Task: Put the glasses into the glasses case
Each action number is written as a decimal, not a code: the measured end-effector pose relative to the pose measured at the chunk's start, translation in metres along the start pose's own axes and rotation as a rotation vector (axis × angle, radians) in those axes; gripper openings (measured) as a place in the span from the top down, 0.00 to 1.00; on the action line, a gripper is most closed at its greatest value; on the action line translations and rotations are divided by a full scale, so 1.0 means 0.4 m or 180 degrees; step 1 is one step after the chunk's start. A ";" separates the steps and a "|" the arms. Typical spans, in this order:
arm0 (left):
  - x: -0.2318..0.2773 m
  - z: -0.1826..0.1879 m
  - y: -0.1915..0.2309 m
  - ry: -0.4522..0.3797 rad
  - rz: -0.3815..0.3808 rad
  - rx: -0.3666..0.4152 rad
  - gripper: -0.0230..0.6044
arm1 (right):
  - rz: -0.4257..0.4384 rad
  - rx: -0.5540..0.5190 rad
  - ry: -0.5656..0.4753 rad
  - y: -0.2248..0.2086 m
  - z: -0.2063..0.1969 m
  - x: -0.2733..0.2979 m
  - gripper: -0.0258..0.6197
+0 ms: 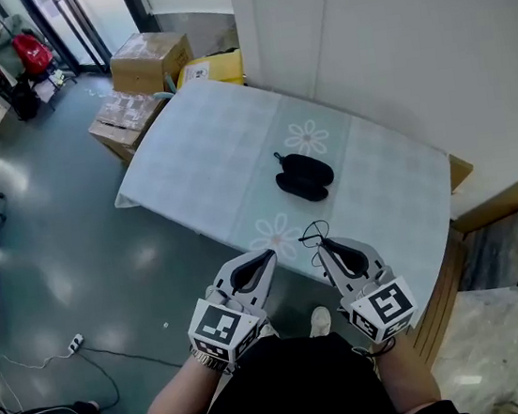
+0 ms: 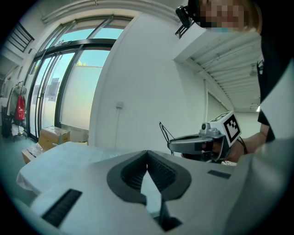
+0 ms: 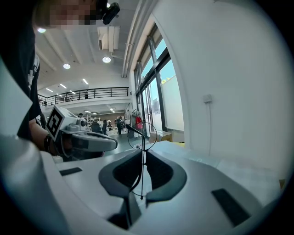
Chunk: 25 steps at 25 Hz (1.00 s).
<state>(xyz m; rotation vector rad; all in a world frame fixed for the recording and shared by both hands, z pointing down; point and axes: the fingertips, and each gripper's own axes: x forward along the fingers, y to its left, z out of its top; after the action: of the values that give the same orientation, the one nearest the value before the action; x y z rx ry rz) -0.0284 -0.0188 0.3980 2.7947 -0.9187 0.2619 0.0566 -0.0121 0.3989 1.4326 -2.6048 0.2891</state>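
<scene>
The right gripper [image 1: 322, 243] has its jaws clenched on the thin black wire-framed glasses [image 1: 314, 233], held over the pale flowered desk's [image 1: 204, 152] near edge, well short of the black glasses case [image 1: 303, 175], while the left gripper [image 1: 269, 254], jaws closed on nothing, seems kept free to steady it.

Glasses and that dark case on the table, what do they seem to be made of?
The glasses, pinched in the right claw, look like thin dark metal wire: the frame is hair-fine around clear round lenses. The case is matte black with rounded edges and no shine, so probably fabric or leatherette over a shell, but it is too far off to be sure.
</scene>
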 end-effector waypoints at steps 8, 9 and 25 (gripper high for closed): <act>-0.020 -0.004 0.050 -0.0002 -0.0081 -0.0011 0.92 | -0.0064 0.0018 0.0016 0.031 0.006 0.047 0.88; -0.024 -0.005 0.056 0.0001 -0.0090 -0.0009 0.92 | -0.0068 0.0020 0.0019 0.036 0.006 0.054 0.88; -0.107 -0.033 0.148 0.0034 -0.0263 0.0034 0.92 | -0.0165 0.0022 0.0031 0.137 0.007 0.150 0.88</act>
<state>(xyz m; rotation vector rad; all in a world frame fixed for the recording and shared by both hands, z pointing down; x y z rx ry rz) -0.0992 -0.0382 0.4083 2.8299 -0.7997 0.2698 -0.0218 -0.0329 0.4046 1.4946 -2.5568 0.2980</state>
